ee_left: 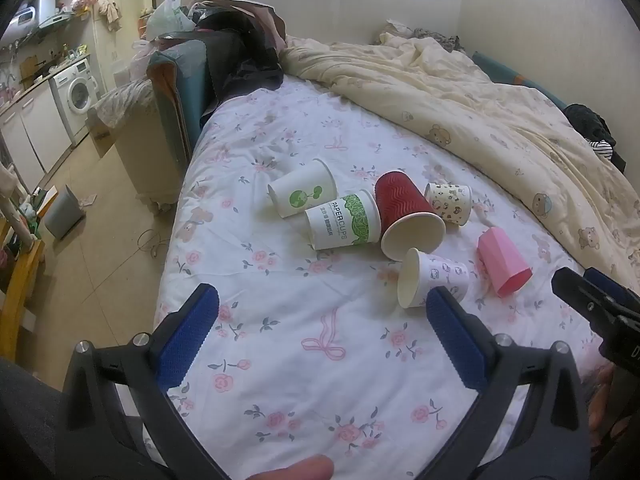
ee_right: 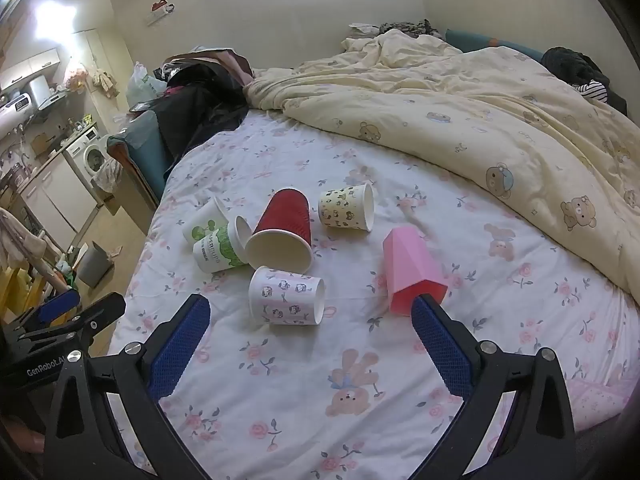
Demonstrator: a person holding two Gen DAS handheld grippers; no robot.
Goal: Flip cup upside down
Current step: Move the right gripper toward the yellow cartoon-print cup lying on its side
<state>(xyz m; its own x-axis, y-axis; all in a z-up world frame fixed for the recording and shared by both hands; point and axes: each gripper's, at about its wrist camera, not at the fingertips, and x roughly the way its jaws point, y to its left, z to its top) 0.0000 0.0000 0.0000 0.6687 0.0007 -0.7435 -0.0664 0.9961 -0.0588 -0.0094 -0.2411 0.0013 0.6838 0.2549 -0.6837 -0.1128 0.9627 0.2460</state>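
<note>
Several cups lie on their sides on the floral bed sheet (ee_left: 280, 360). A red ribbed cup (ee_left: 408, 216) (ee_right: 282, 228) lies in the middle. A white cartoon cup (ee_left: 434, 278) (ee_right: 286, 296) lies nearest. A pink faceted cup (ee_left: 504, 266) (ee_right: 412, 272) lies to the right. Two white-green paper cups (ee_left: 344, 220) (ee_right: 218, 246) and a small patterned cup (ee_left: 450, 202) (ee_right: 348, 208) lie further back. My left gripper (ee_left: 322, 300) is open and empty, short of the cups. My right gripper (ee_right: 310, 312) is open and empty, its right finger (ee_right: 440, 340) by the pink cup's mouth.
A cream bear-print duvet (ee_left: 480, 100) (ee_right: 480, 112) is heaped across the far and right side of the bed. Dark bags and clothes (ee_left: 240, 52) pile at the far left corner. The bed's left edge drops to the floor, with a grey bin (ee_left: 64, 212).
</note>
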